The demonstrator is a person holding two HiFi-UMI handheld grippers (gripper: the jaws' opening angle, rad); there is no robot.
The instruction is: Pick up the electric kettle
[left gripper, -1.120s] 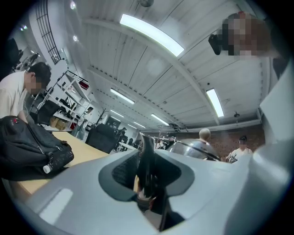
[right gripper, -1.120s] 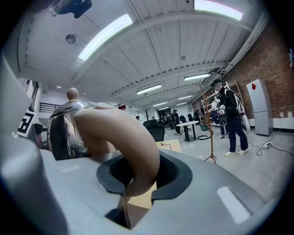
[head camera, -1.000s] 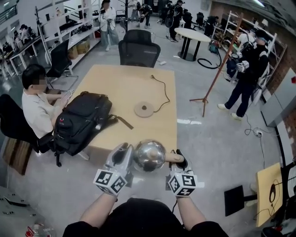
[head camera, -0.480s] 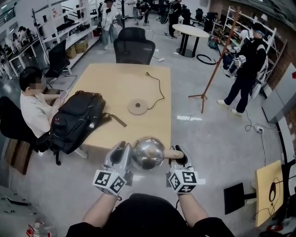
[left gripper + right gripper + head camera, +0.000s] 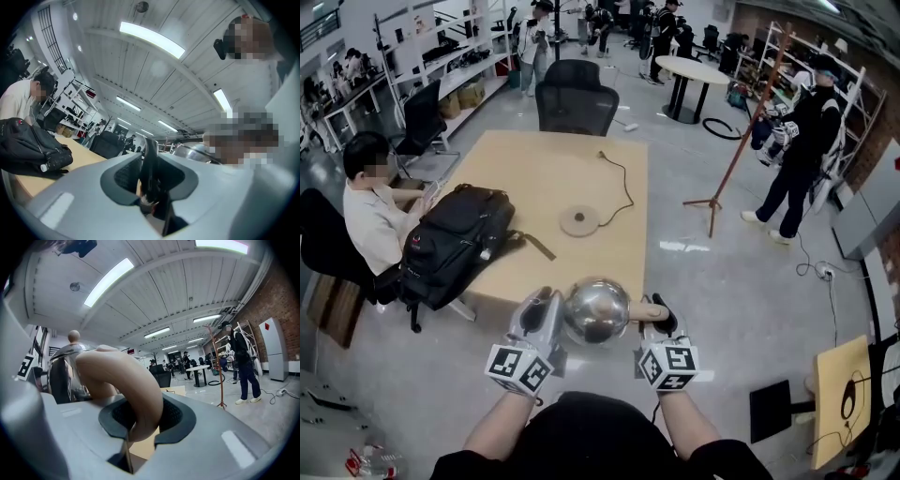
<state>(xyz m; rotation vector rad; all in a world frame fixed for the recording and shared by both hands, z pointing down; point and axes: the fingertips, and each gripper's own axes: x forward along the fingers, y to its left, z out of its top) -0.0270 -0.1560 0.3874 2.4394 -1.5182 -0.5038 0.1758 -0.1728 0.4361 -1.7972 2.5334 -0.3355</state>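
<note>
The electric kettle (image 5: pixel 596 309), a shiny steel ball with a tan handle (image 5: pixel 645 309), hangs in the air between my two grippers, just off the table's near edge. My right gripper (image 5: pixel 661 317) is shut on the handle (image 5: pixel 124 380), which fills its jaws in the right gripper view, beside the steel body (image 5: pixel 65 371). My left gripper (image 5: pixel 551 309) sits at the kettle's left side, shut on a thin dark part there. In the left gripper view that dark strip stands between the left gripper's pads (image 5: pixel 150 180), the kettle's body (image 5: pixel 194 152) to the right.
On the wooden table (image 5: pixel 534 169) lie the kettle's round base (image 5: pixel 579 221) with its cord (image 5: pixel 623 183) and a black backpack (image 5: pixel 455 244). A person (image 5: pixel 370 211) sits at the table's left. An office chair (image 5: pixel 577 103) stands behind; a wooden stand (image 5: pixel 741 141) and another person (image 5: pixel 797 159) are to the right.
The kettle and both grippers have drawn slightly back from the table's near edge toward me. Both grips look unchanged.
</note>
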